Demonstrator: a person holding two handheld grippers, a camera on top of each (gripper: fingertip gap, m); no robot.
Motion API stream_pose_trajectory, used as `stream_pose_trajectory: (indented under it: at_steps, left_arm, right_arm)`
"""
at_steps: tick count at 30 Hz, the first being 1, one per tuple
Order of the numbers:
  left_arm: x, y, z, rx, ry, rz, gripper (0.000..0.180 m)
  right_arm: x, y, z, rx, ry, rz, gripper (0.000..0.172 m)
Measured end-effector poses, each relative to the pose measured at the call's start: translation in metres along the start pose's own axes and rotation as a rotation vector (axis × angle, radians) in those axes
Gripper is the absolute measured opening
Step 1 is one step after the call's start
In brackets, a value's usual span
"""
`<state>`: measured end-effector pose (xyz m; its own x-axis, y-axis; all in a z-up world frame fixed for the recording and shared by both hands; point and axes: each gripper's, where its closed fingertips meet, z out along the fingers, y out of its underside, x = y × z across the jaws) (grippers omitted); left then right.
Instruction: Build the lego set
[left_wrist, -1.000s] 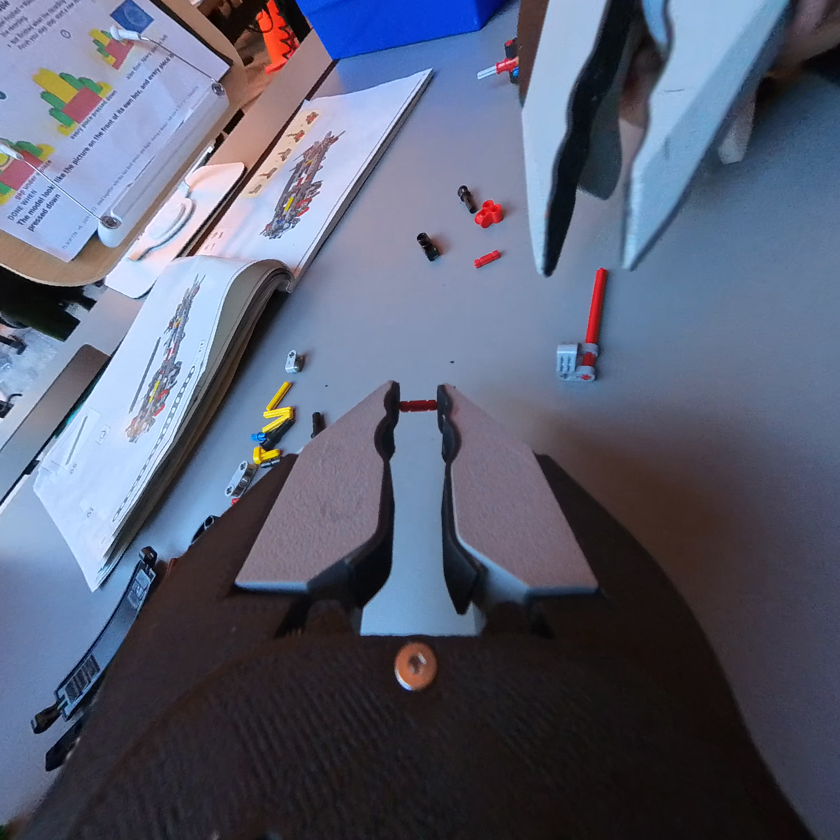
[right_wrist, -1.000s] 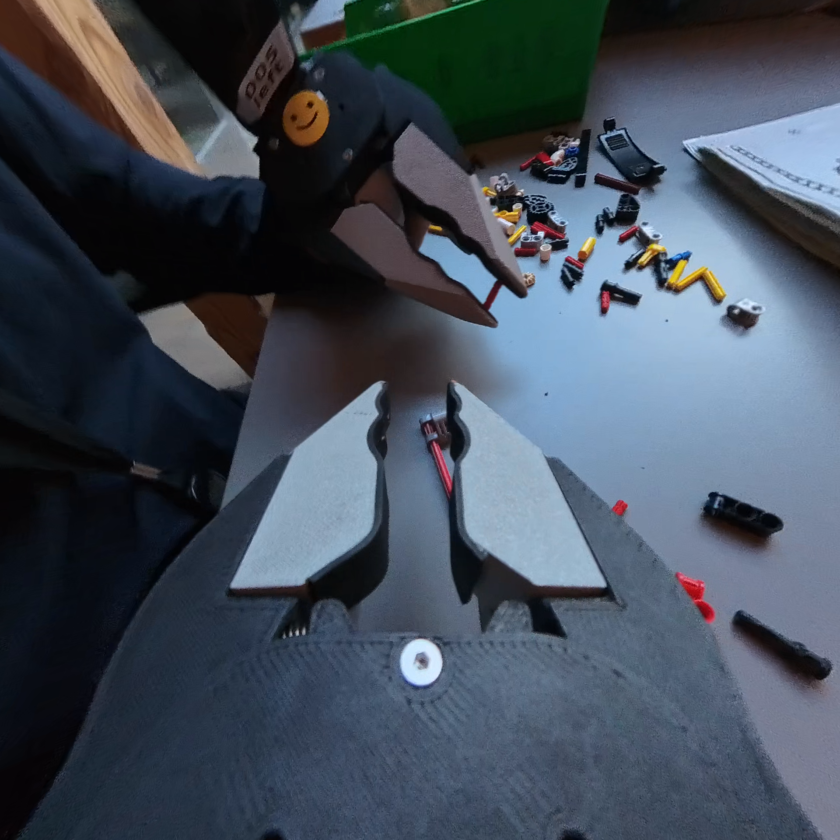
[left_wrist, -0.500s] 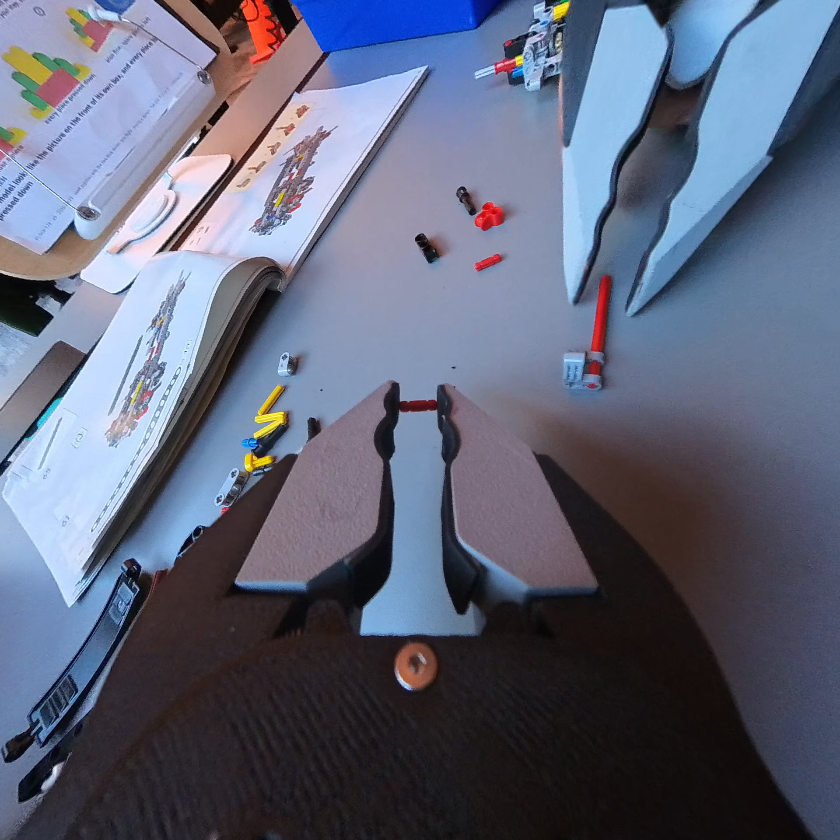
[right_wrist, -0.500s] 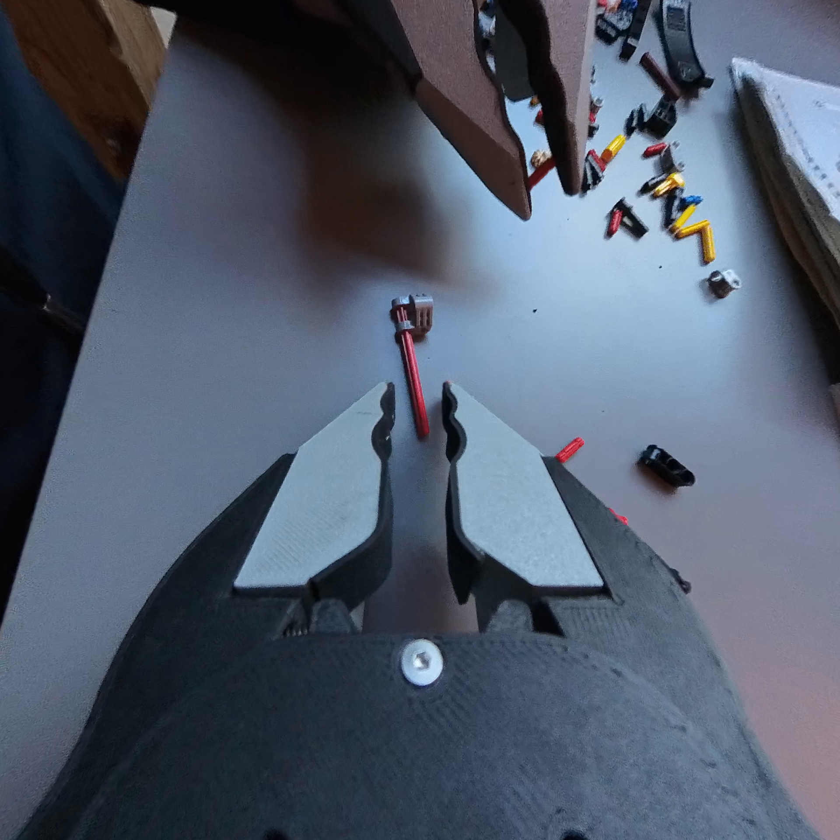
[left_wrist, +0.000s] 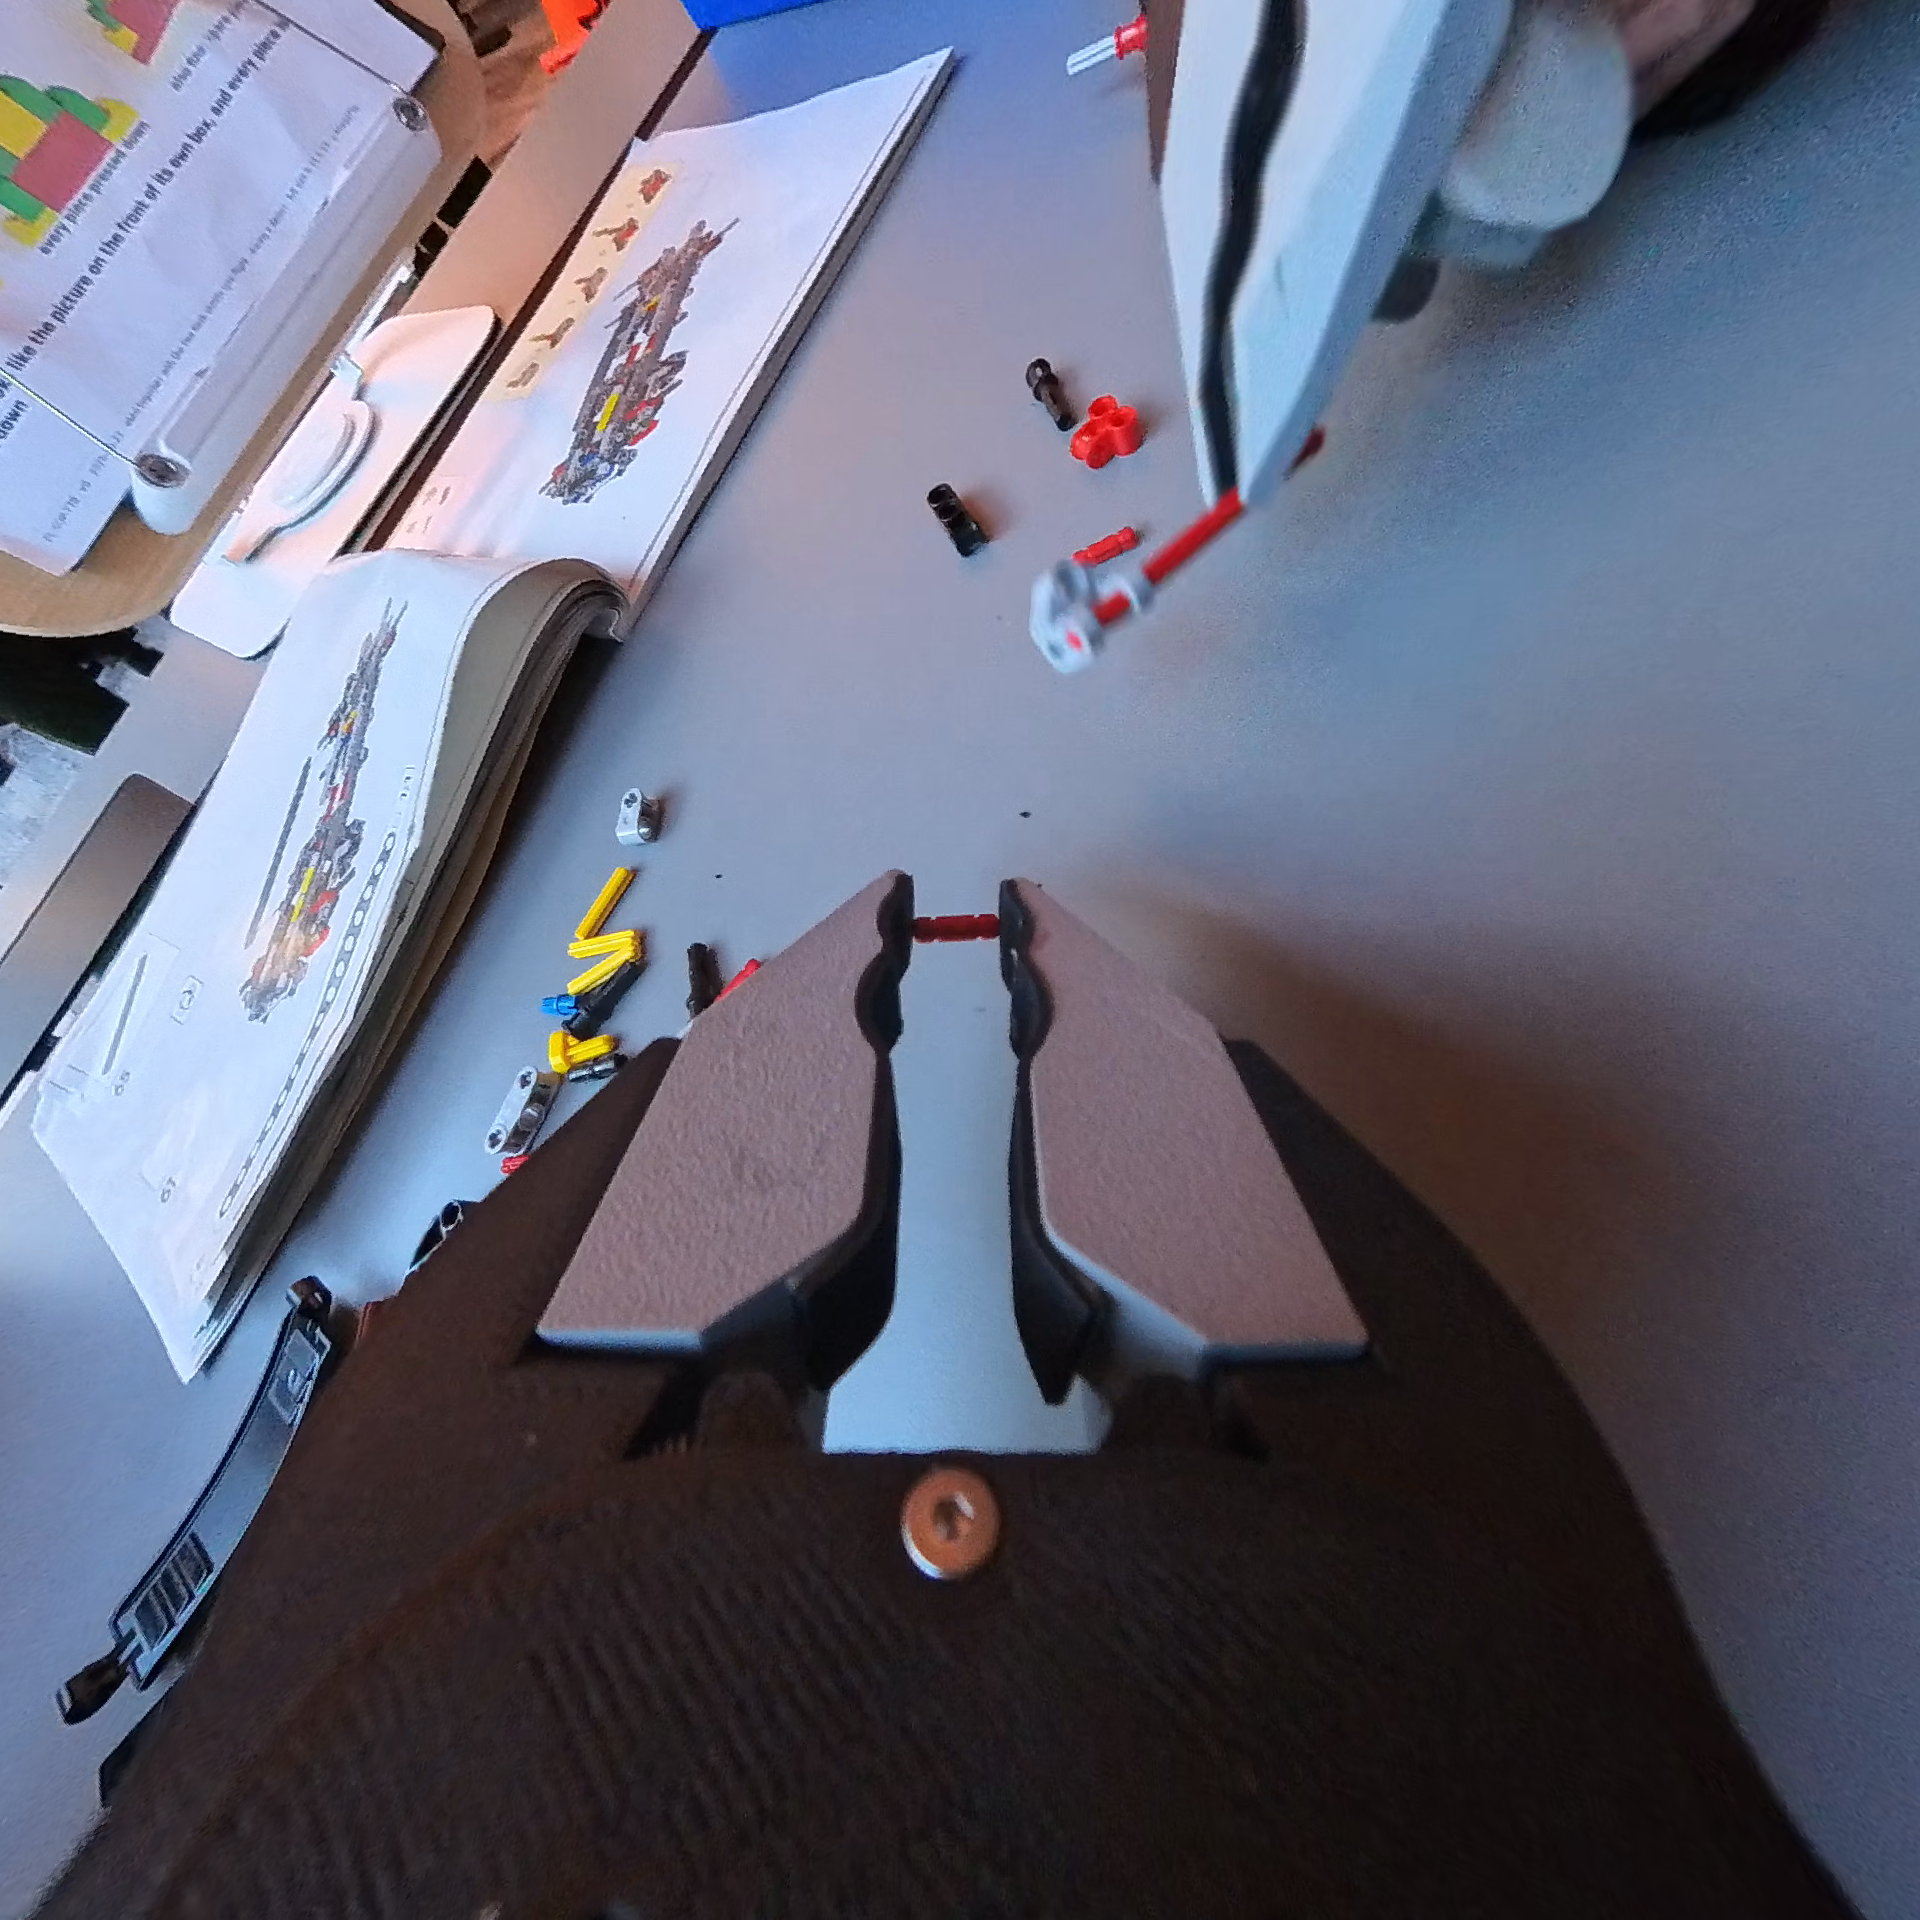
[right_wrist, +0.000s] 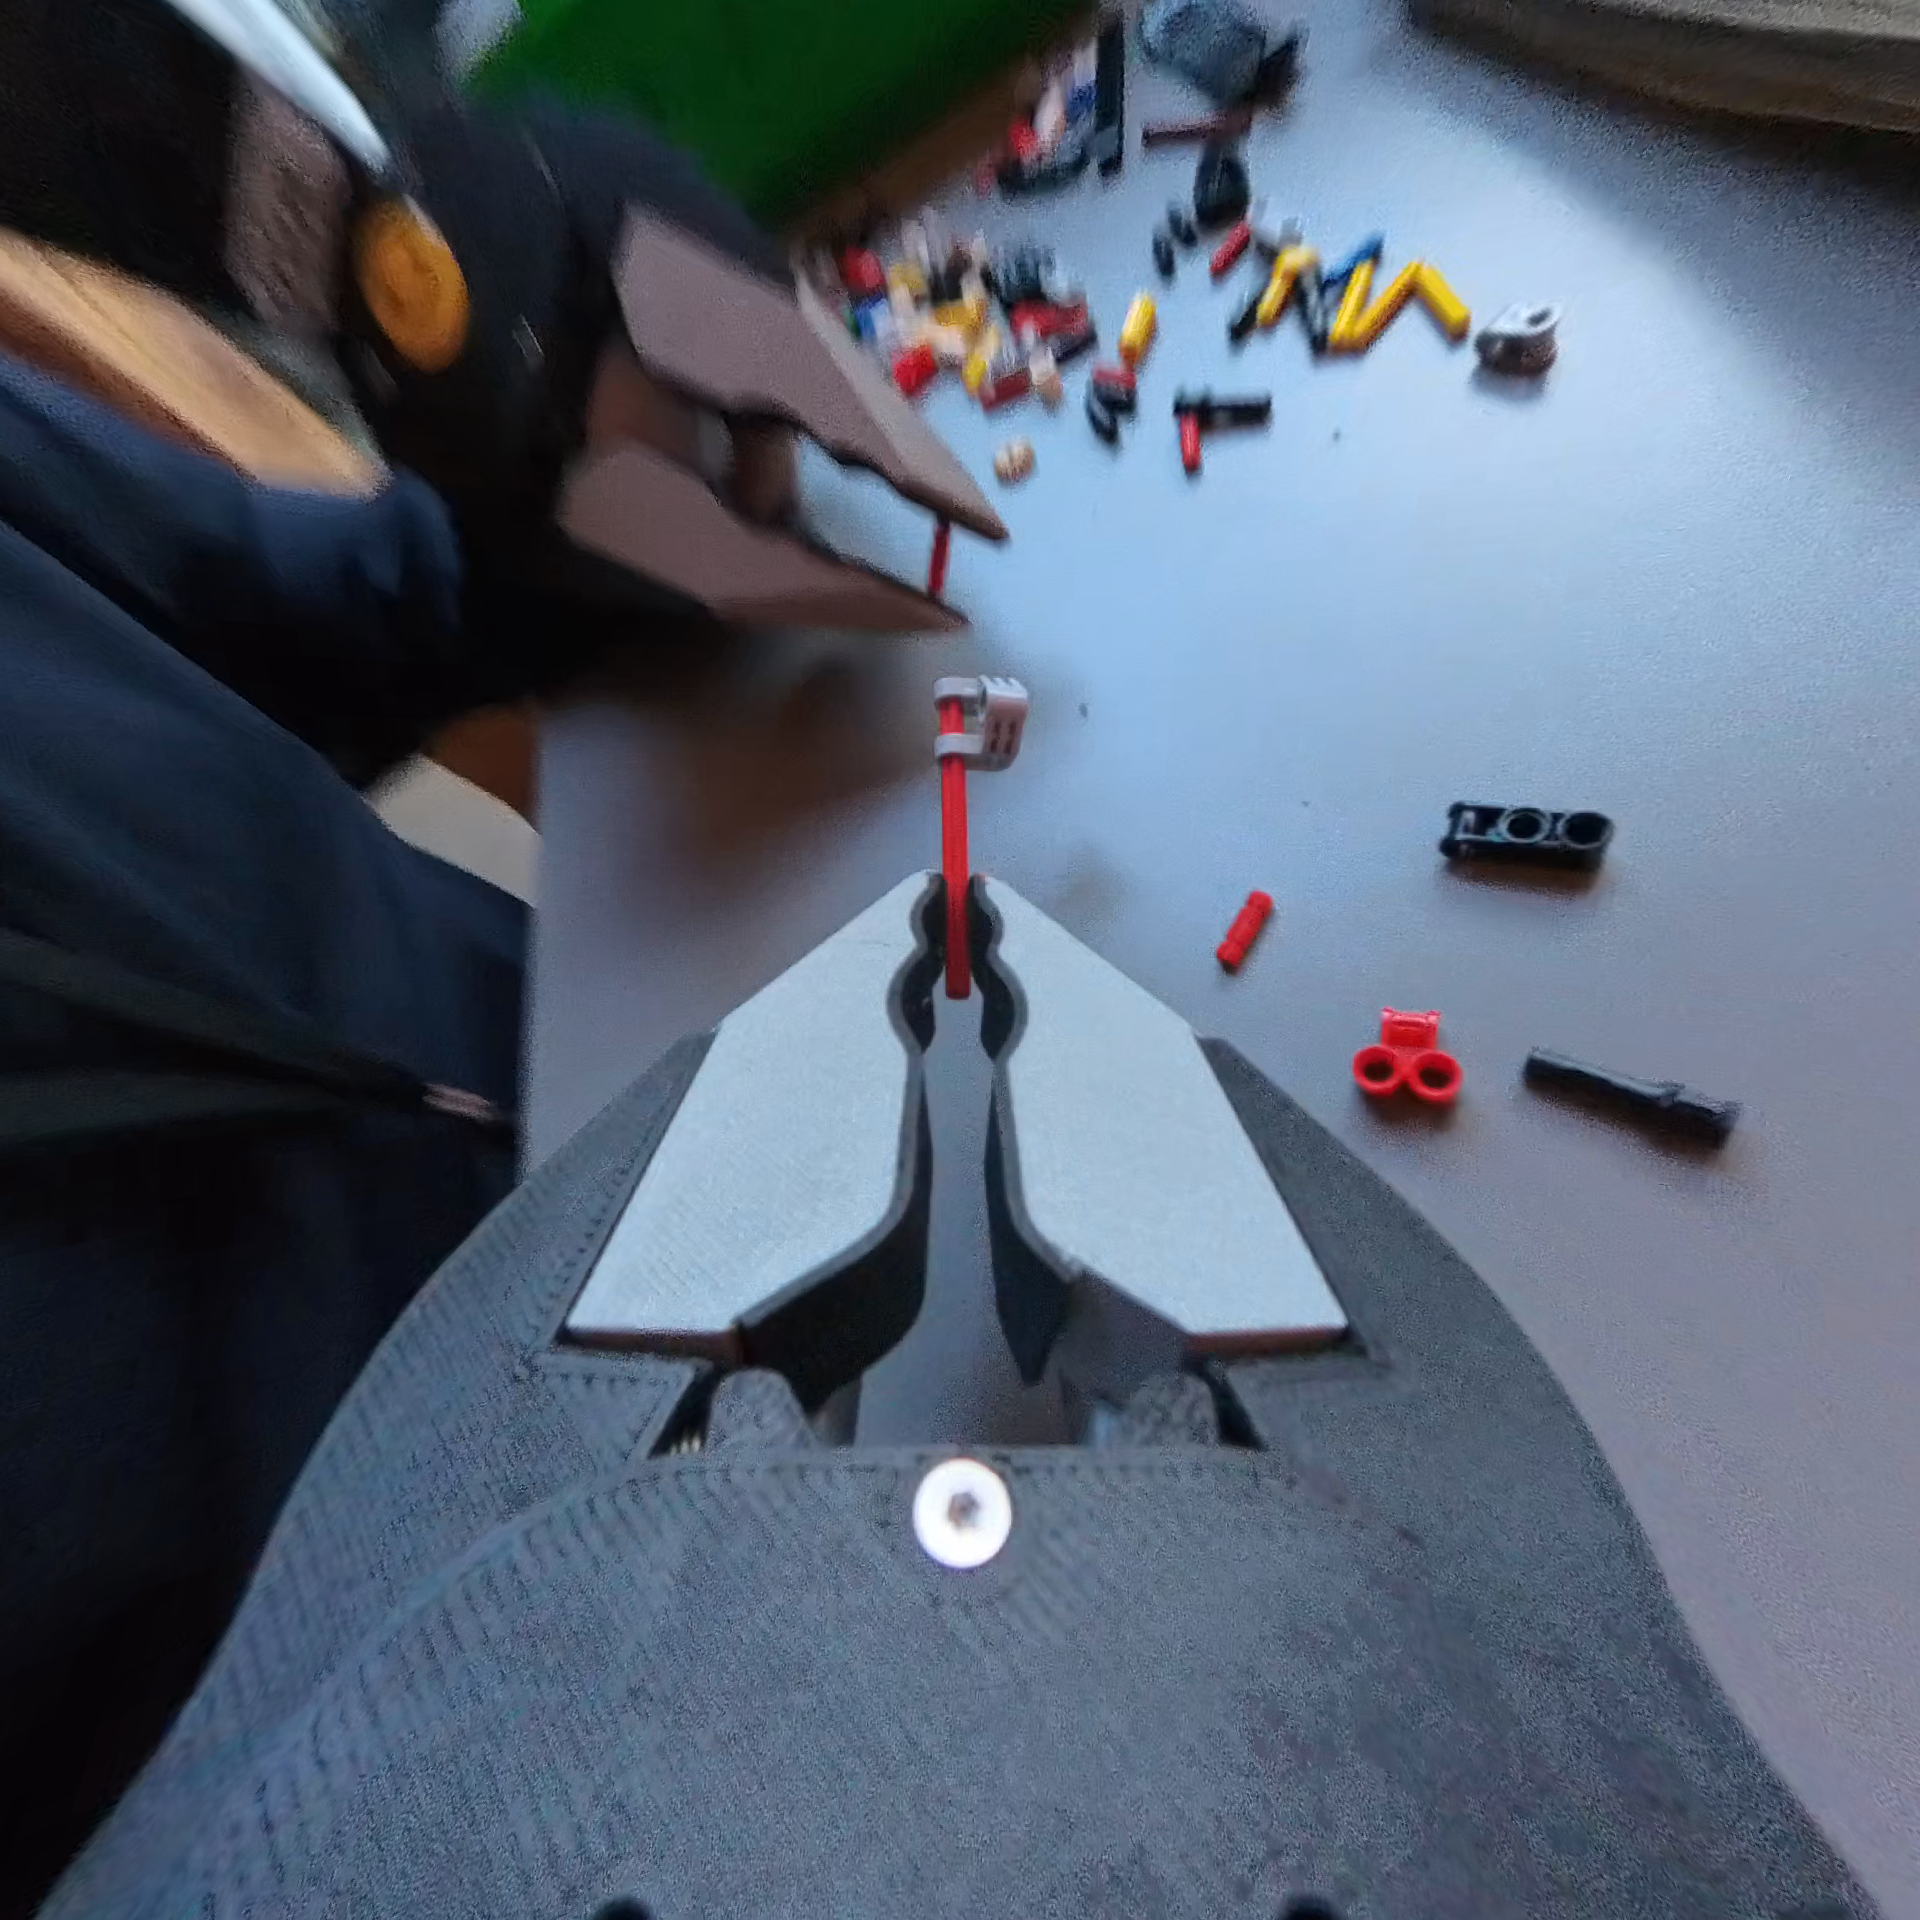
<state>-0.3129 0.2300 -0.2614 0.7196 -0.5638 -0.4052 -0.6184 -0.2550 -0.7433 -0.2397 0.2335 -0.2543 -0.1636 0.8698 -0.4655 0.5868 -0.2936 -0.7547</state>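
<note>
Right tongs (right_wrist: 952, 914) clamp red axle (right_wrist: 953, 831); left tongs (left_wrist: 956, 925) clamp red pin (left_wrist: 956, 927)

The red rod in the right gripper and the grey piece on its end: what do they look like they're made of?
Red rod, clamped between the right gripper pads: likely moulded plastic, going by its uniform saturated colour and smooth, slightly glossy surface. Grey connector: probably the same plastic, matte light grey with crisp moulded holes. Neither shows any metallic shine.
</note>
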Motion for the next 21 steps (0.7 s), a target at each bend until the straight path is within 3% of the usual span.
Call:
stream_pose_trajectory:
  at_steps: [4,12,21]
  left_arm:
    - [0.000,-0.001,-0.001,0.007,0.002,-0.005,0.014]
    - [0.001,-0.002,-0.002,0.017,0.006,0.003,0.014]
    - [0.001,-0.001,-0.001,0.006,0.003,0.006,0.015]
  right_arm:
    - [-0.011,-0.018,-0.019,0.187,-0.167,0.215,0.000]
    - [-0.012,-0.034,-0.043,0.402,-0.330,0.349,0.000]
    - [-0.010,-0.036,-0.047,0.440,-0.353,0.361,0.000]
